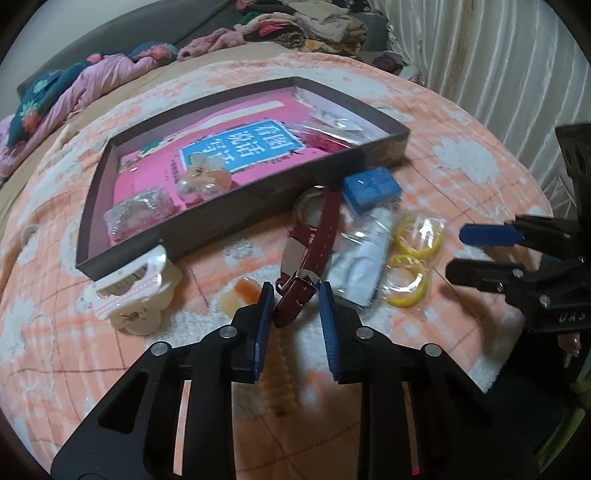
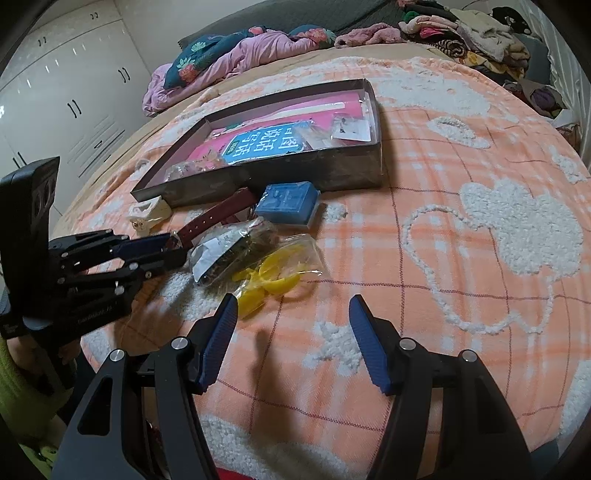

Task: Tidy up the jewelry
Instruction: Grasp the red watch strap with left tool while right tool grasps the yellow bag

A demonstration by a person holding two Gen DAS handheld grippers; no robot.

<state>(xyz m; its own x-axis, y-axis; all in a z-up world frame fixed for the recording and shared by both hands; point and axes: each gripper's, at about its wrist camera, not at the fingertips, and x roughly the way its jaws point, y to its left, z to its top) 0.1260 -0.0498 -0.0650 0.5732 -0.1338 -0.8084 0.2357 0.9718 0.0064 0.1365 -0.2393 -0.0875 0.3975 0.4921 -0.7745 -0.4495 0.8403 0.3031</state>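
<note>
A dark shallow box [image 1: 229,218] [image 2: 332,170] lies on the bed with a pink book and bagged trinkets inside. In front of it lies a maroon watch strap [image 1: 314,251] [image 2: 210,221]. My left gripper [image 1: 297,295] [image 2: 173,243] is open, its blue pads either side of the strap's buckle end. A blue case [image 1: 369,188] [image 2: 288,203], a clear bag of yellow rings [image 1: 413,262] [image 2: 269,280] and a white packet [image 1: 365,254] lie to the right. My right gripper [image 2: 291,310] [image 1: 487,240] is open and empty beside the yellow rings.
A cream hair claw [image 1: 136,291] [image 2: 147,214] and an orange trinket [image 1: 240,295] lie left of the strap. A bead strand [image 1: 284,380] lies under my left gripper. The orange-checked blanket [image 2: 461,258] covers the bed. Clothes [image 1: 295,26] are piled at the back.
</note>
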